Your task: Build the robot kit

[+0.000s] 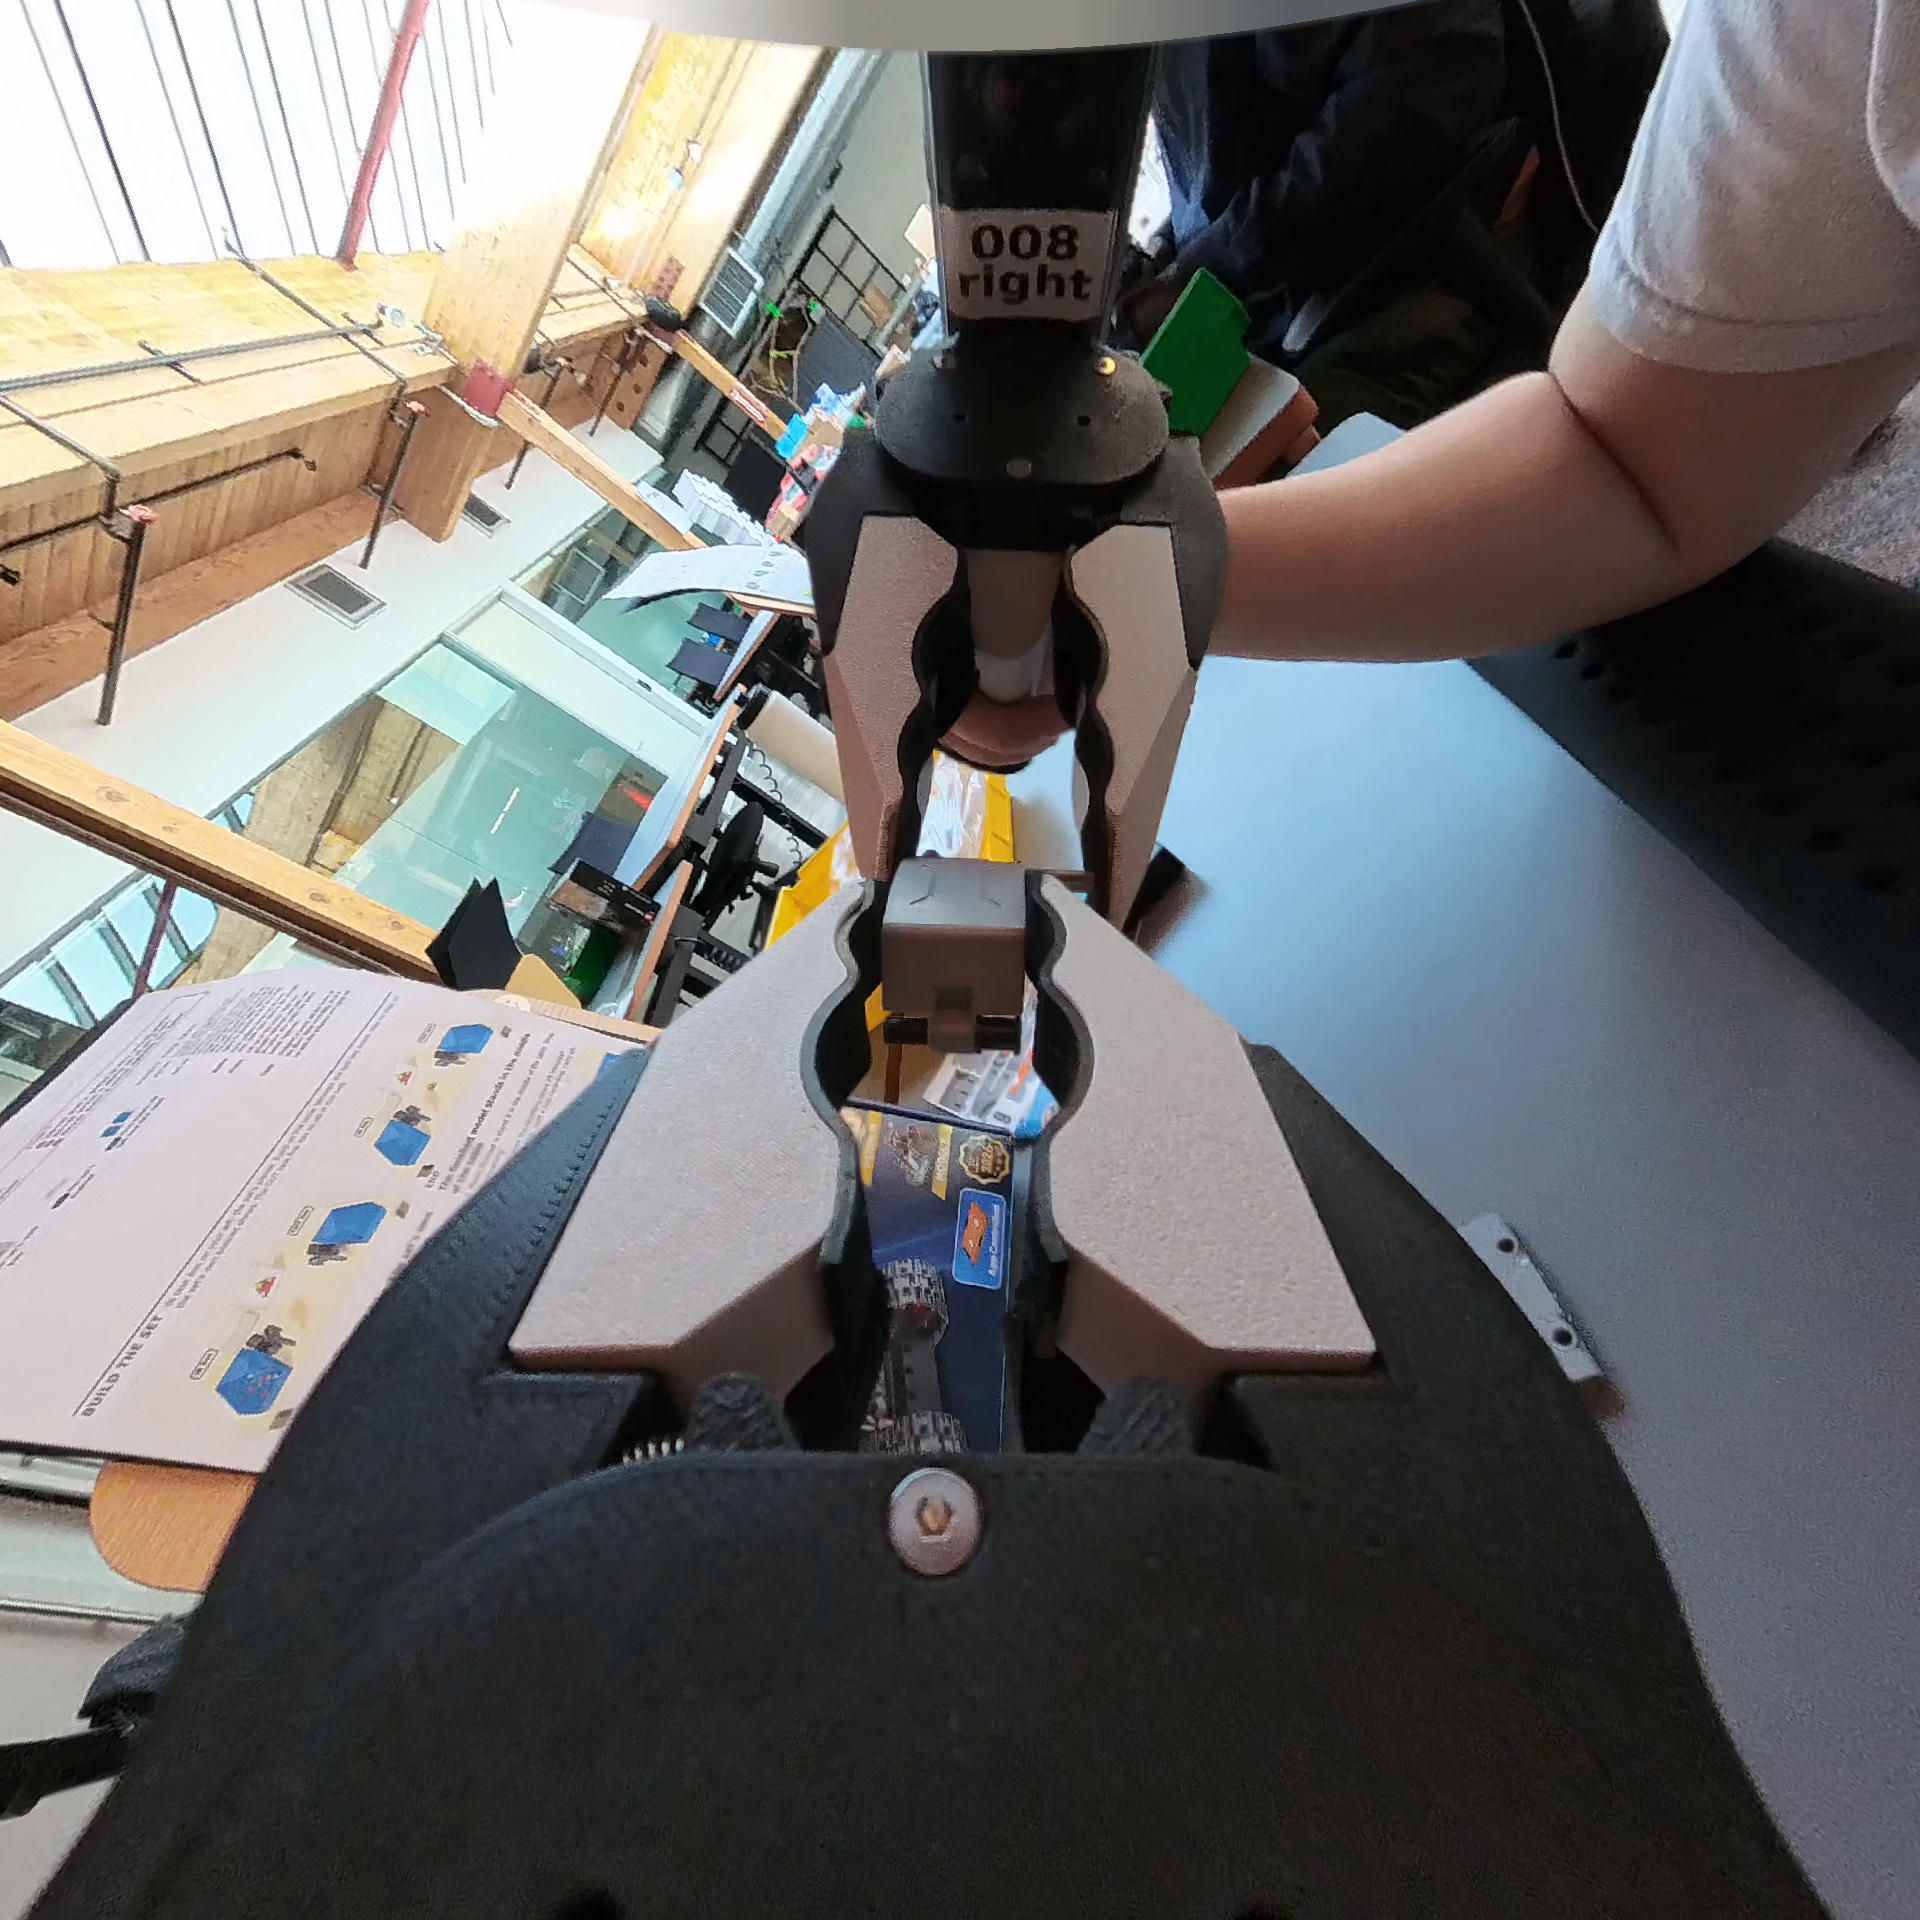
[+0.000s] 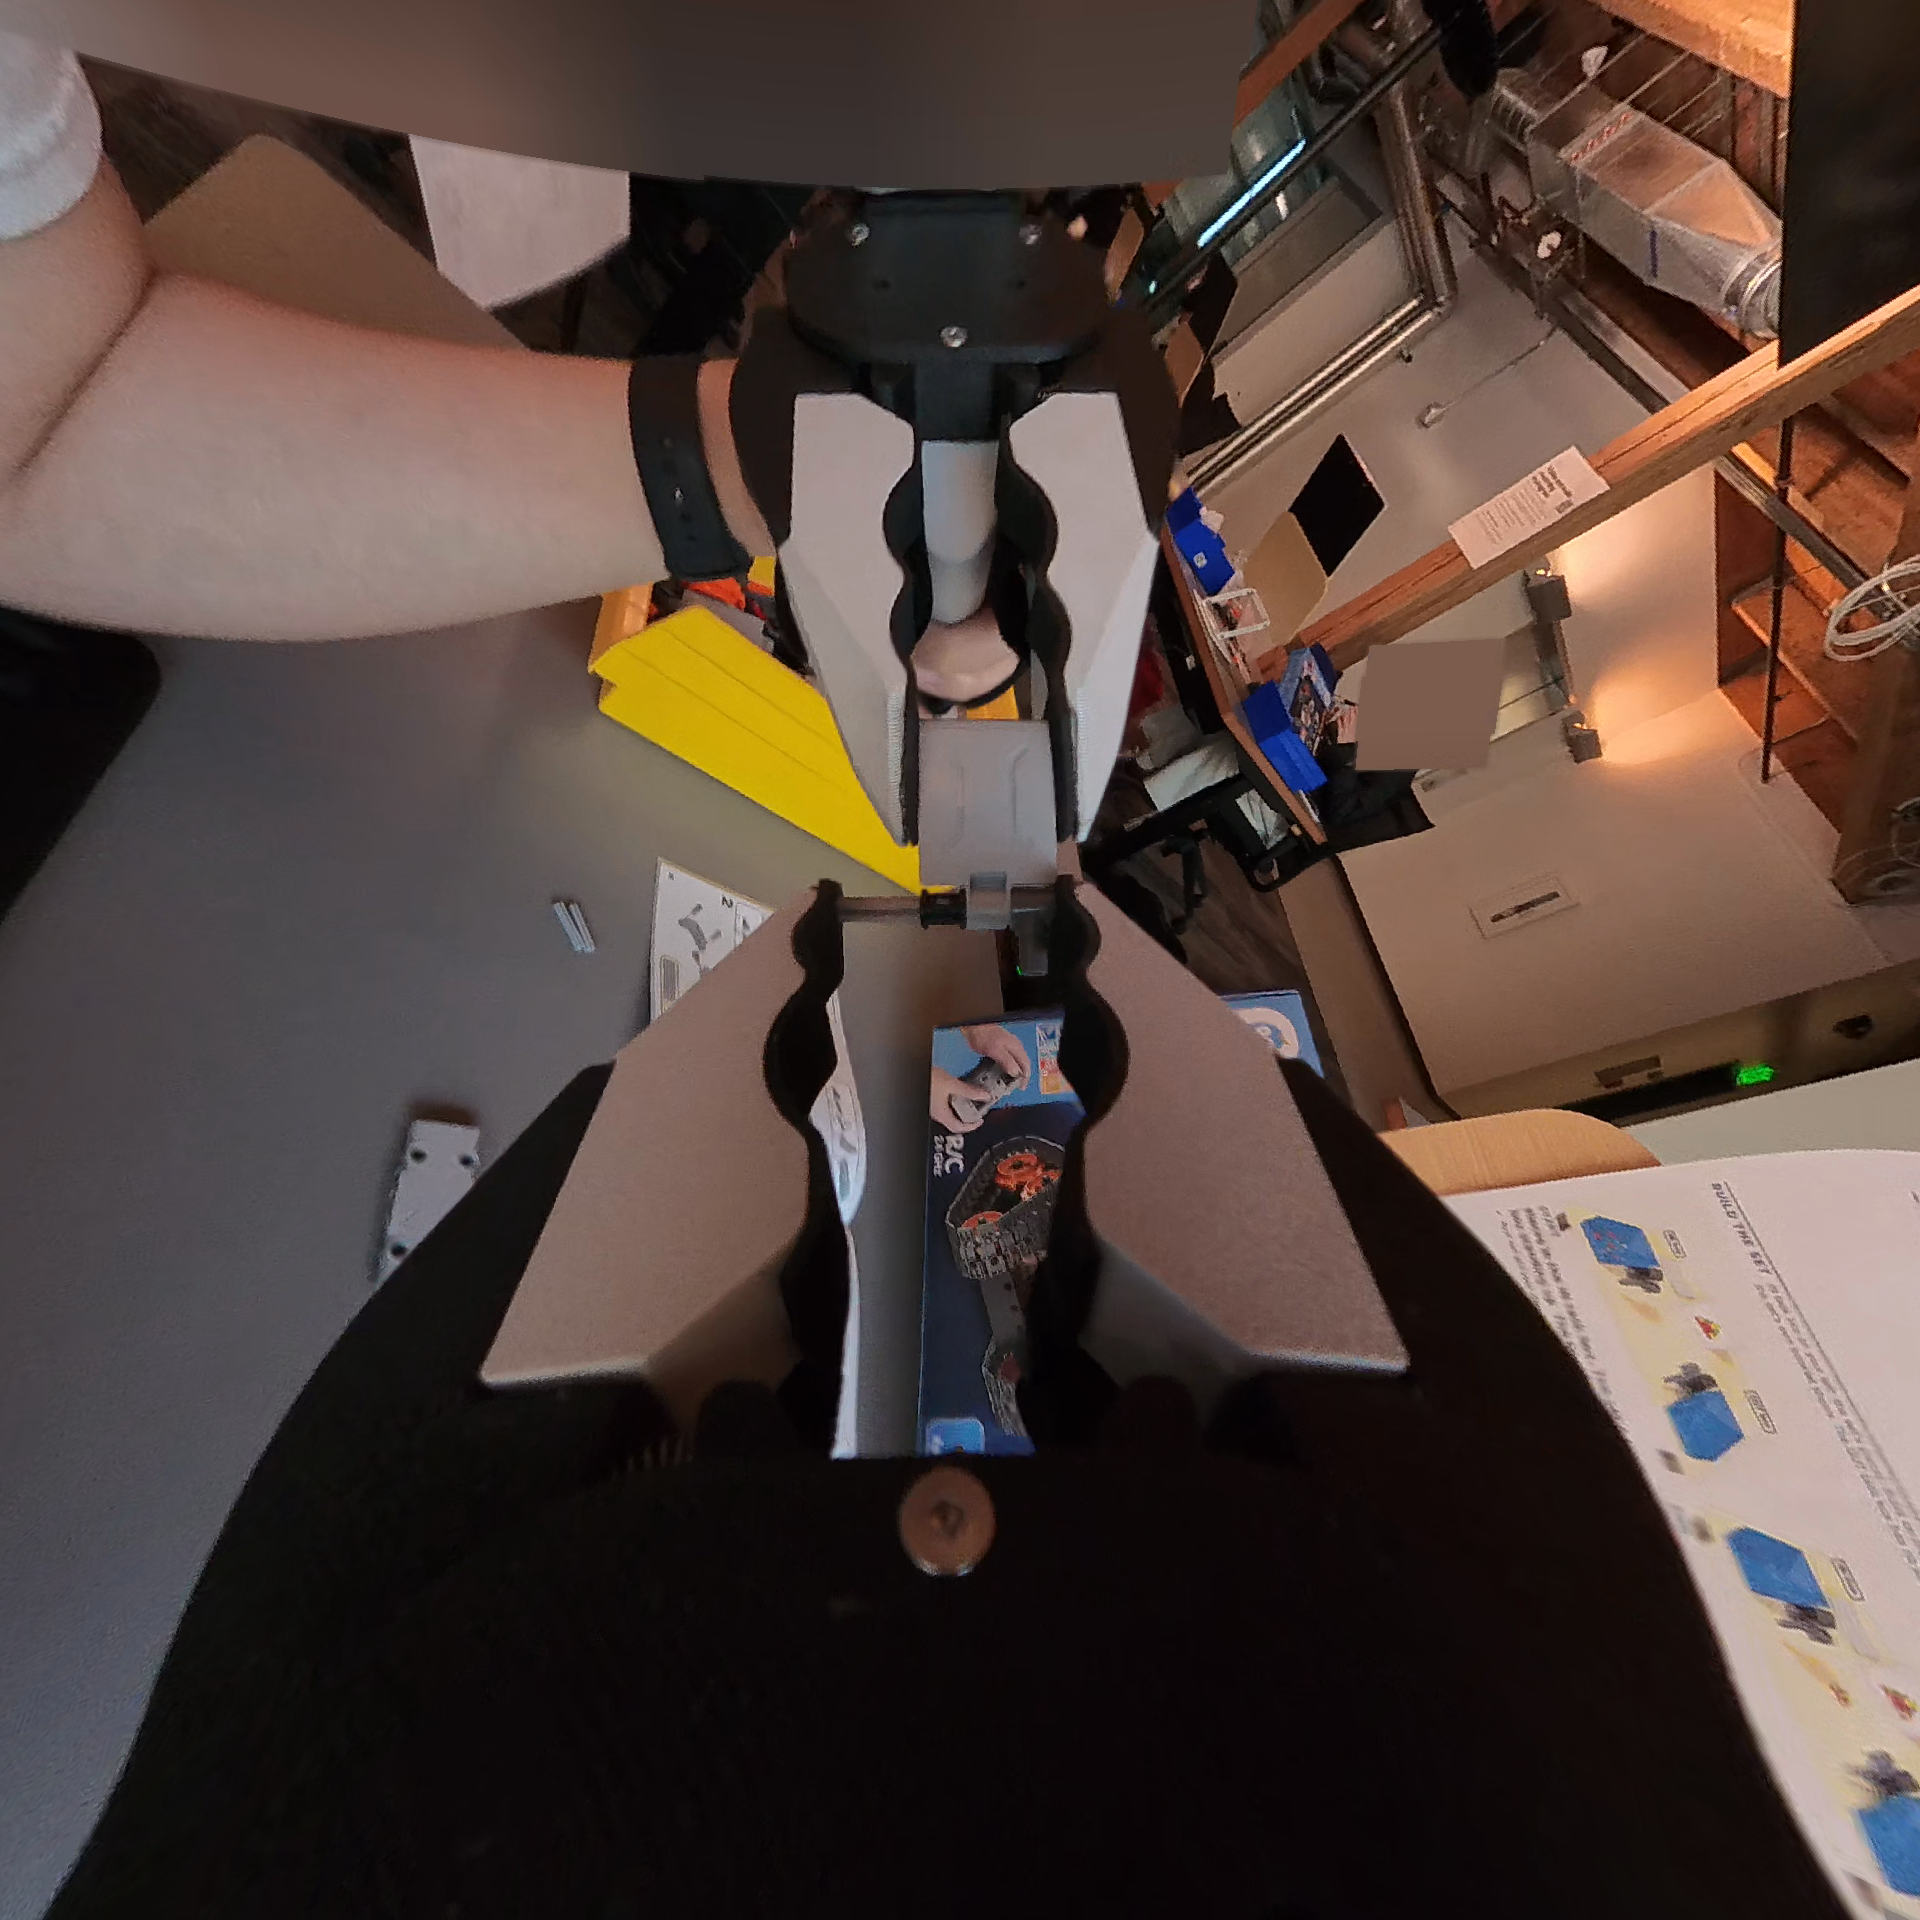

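Observation:
My left gripper (image 1: 951,914) is shut on a grey boxy block (image 1: 948,930) held between its fingertips in the air above the table. The right gripper (image 1: 997,873) faces it tip to tip from above in the left wrist view. In the right wrist view my right gripper (image 2: 951,909) is shut on a thin axle (image 2: 883,907), which carries a black bush and a grey connector and spans its fingertips. The axle sits against the lower end of the grey block (image 2: 982,800), which the left gripper (image 2: 987,821) holds. A person's forearms hold both grippers.
A blue toy box (image 2: 997,1195) lies on the grey table (image 1: 1455,935) under the grippers. A printed instruction sheet (image 2: 1714,1403) stands to one side. A yellow bin (image 2: 727,717), a flat grey plate with holes (image 2: 431,1174), a small grey piece (image 2: 574,925) and a booklet (image 2: 696,935) lie on the table. The grippers are tip to tip, or close to it.

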`<state>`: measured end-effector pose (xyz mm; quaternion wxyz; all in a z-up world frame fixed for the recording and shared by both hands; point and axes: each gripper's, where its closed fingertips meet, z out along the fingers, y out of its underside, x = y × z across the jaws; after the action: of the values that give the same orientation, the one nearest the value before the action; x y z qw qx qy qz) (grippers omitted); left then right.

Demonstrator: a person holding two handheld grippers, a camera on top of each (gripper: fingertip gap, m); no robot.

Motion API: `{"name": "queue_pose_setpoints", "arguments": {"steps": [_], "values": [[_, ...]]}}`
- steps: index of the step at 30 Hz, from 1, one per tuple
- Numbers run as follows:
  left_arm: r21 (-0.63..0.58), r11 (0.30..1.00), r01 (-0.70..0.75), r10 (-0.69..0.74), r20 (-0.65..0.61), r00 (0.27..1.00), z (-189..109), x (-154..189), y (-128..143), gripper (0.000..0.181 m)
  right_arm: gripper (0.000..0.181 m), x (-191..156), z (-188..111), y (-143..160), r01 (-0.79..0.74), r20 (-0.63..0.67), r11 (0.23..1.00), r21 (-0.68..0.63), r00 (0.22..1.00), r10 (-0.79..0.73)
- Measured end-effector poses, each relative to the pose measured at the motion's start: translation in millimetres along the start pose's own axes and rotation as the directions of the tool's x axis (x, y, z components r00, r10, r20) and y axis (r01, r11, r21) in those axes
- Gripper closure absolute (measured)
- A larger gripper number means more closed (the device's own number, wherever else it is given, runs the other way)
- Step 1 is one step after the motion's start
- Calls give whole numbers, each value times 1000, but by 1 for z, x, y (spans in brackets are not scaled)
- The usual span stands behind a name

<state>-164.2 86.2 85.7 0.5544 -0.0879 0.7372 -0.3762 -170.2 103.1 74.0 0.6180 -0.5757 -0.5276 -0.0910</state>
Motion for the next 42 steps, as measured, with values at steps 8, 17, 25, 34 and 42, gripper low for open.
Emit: {"name": "queue_pose_setpoints", "arguments": {"steps": [8,17,25,34,42], "values": [[112,991,76,-81,43,996,-15,-15,-6,156,115,22,-14,-3,-156,-23,978,138,987,161],[51,972,231,-237,205,950,-41,-38,14,156,134,55,-24,40,-337,-107,937,89,932,346],[76,857,510,-483,466,741,-63,-22,90,156,138,54,-7,83,-436,-129,899,-43,894,428],[67,890,451,-365,698,616,-84,-7,122,156,142,9,42,110,-616,58,777,-132,778,626],[96,870,483,-366,783,503,-101,-13,141,156,149,20,53,106,-689,-1,724,-45,725,689]]}}
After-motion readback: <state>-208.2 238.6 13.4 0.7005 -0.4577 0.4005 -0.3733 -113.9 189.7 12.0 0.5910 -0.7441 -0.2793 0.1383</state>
